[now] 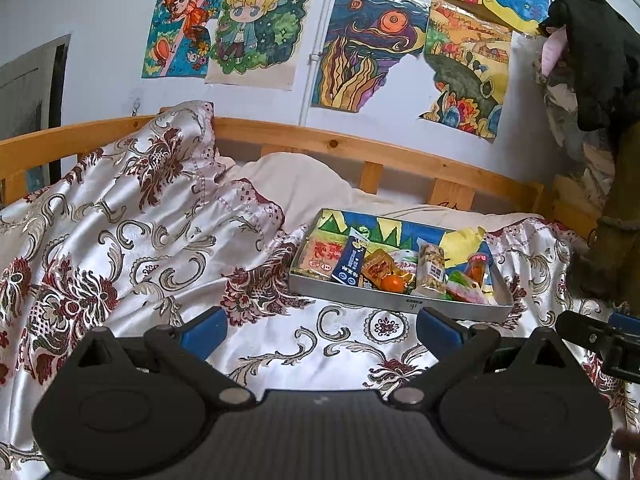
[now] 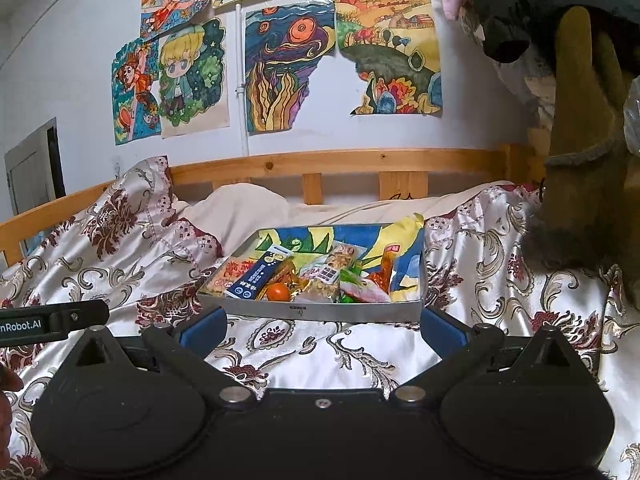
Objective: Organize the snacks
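A shallow grey tray [image 2: 360, 314] sits on the bed's patterned satin cover [image 2: 320, 352], holding the snacks: a dark blue stick packet [image 2: 256, 276], a nut bar in clear wrap [image 1: 431, 270], a pale flat pouch [image 1: 318, 254] and a small orange fruit [image 2: 278, 292]. The left hand-held gripper [image 1: 320, 330] and the right hand-held gripper [image 2: 322, 326] both hover just short of the tray, jaws spread wide and empty. The packets look light, crinkly and slippery, best pinched across a flat edge or sealed seam; the round fruit would likely roll and bruise, so it calls for a gentle hold across its middle.
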A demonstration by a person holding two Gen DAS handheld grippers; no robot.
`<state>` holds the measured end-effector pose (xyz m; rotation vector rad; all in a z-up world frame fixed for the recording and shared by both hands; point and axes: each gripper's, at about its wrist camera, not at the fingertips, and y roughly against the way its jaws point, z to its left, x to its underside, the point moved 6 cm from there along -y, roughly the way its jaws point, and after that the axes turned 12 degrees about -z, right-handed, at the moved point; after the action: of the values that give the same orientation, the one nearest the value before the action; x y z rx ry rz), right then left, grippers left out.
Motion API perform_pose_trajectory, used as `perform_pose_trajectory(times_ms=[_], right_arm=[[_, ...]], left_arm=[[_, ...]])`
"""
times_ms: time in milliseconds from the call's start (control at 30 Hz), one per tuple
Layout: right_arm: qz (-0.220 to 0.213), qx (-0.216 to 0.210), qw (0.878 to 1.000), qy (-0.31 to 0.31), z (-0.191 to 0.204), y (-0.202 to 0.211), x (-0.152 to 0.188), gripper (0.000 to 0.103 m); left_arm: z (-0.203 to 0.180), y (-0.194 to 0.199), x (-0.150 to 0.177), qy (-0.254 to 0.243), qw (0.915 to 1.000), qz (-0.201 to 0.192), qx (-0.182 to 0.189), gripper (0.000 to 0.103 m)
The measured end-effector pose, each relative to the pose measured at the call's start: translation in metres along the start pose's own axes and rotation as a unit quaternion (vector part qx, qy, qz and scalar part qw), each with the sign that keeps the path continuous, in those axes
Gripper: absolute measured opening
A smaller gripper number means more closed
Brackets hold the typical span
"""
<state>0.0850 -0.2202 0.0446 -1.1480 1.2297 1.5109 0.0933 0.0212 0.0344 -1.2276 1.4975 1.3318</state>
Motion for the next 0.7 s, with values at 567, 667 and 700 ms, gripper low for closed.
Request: perform_pose_trajectory(times_ms=[567, 667, 700], right_arm=[[0.003, 0.0, 1.0, -0.004, -0.0004, -0.0017, 0.0022, 0.102], [0.003, 0.0, 1.0, -0.006, 0.0, -0.0016, 0.0025, 0.102], [0.003, 0.0, 1.0, -0.005, 0.0, -0.0016, 0.0024, 0.102]], left_arm=[[0.0029, -0.0022, 0.006, -0.009, 0.9999, 0.01, -0.005, 0.102], [0.0037, -0.0018, 0.0063, -0.008, 0.9999, 0.011, -0.006, 0.102], [0.0041, -0.0018, 0.0063, -0.008, 0.9999, 0.011, -0.007, 0.102]])
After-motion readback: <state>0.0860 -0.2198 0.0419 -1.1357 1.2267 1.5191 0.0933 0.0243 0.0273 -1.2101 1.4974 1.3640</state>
